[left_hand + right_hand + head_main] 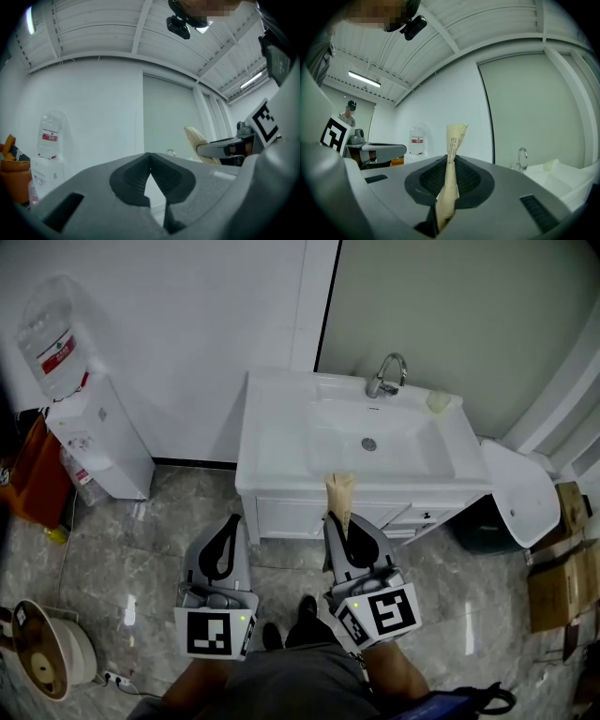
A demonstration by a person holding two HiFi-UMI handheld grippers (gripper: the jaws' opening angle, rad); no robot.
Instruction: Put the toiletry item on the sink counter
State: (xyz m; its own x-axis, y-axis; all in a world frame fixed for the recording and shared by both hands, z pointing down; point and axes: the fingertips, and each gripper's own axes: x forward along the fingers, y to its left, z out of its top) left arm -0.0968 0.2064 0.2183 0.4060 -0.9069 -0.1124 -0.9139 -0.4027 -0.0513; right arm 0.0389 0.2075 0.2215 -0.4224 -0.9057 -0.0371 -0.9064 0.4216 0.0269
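White sink counter [275,423] ahead; right tongs [450,158] pinch a beige tube [455,135], base hidden; left tongs [150,155] closed, empty.

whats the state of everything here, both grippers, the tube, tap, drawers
left gripper: shut, nothing in it
right gripper: shut on the tube
tube: held upright, not yet on the counter
faucet: no water stream visible
cabinet drawers: closed
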